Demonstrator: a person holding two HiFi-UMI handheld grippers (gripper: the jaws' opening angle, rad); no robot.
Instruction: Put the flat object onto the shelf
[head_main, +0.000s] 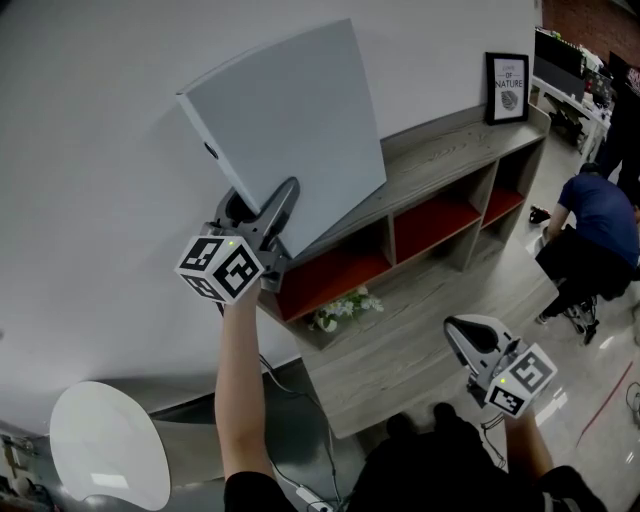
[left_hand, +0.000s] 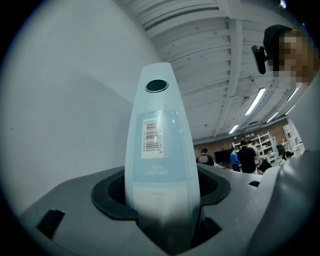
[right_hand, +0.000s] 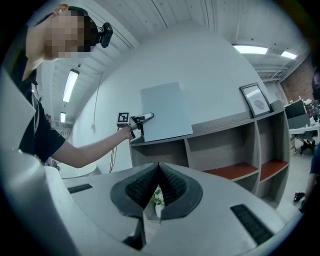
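The flat object (head_main: 285, 125) is standing on the shelf (head_main: 450, 150) top by the wall (head_main: 100, 200), with the left gripper (head_main: 262, 205) clamping its lower edge and the right gripper (head_main: 465, 335) idling closed and empty, so a careful release is probably coming next.

- Your flat obj (head_main: 290, 130): pale grey-blue rect. panel w/ barcode sticker on its edge. It stands on the shelf top at the L end, leaning on the wall.
- Lower corner sits in your left gripper (head_main: 275, 205), pads on both faces.
- Shelf (head_main: 440, 160): grey wood-grain, open bays w/ red floors.
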